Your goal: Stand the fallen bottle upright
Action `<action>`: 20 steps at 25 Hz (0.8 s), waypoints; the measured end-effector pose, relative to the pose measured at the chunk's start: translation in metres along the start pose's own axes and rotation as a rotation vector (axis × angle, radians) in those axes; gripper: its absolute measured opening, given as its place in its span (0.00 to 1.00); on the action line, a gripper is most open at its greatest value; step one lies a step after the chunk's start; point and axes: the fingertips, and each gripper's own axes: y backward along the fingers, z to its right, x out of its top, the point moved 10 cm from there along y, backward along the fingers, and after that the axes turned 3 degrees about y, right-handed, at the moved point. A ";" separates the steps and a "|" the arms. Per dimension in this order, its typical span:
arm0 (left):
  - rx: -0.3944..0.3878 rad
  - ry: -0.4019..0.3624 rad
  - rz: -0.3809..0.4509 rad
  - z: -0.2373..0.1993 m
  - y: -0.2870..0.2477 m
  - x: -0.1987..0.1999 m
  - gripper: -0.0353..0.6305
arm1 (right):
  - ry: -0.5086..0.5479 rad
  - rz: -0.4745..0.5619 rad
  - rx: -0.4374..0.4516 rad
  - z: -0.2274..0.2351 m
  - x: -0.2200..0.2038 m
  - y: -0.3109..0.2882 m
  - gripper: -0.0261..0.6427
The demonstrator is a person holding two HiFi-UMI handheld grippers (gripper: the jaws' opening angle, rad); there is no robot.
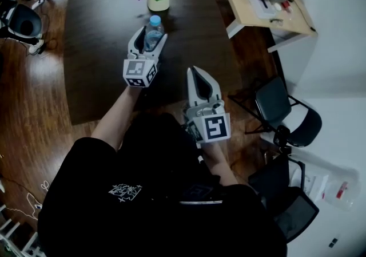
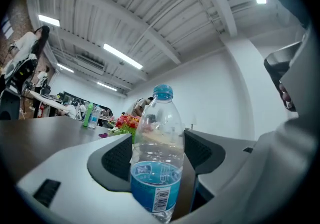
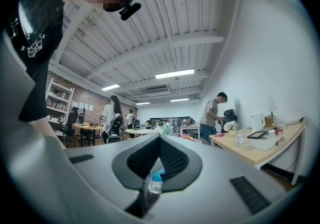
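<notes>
The bottle (image 1: 154,27) is upright, cap up, grasped between the left tongs (image 1: 151,37) above the desk (image 1: 97,38). The right tongs (image 1: 195,72), clenched and empty, sit apart, nearer the person.

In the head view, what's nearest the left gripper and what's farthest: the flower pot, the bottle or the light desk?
1. Bottle, upright between the left gripper's jaws.
2. Flower pot, just beyond it on the dark table.
3. Light desk, off to the upper right, past the table's edge.
</notes>
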 end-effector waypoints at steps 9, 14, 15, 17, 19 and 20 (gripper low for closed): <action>-0.011 -0.086 -0.061 0.006 0.011 0.006 0.58 | 0.009 0.006 0.005 -0.008 0.012 0.004 0.06; -0.003 -0.106 -0.066 0.015 0.027 0.021 0.58 | -0.010 -0.009 0.007 -0.010 0.021 0.008 0.06; 0.009 -0.109 -0.075 0.017 0.034 0.027 0.58 | -0.017 -0.015 0.006 -0.010 0.026 0.008 0.06; 0.030 -0.150 -0.105 0.023 0.053 0.043 0.58 | -0.029 -0.020 0.007 -0.009 0.037 0.008 0.06; 0.039 -0.197 -0.128 0.035 0.073 0.066 0.56 | -0.034 -0.008 0.008 -0.007 0.048 0.004 0.06; 0.036 -0.201 -0.124 0.043 0.081 0.078 0.54 | -0.041 -0.004 0.010 -0.006 0.053 0.002 0.06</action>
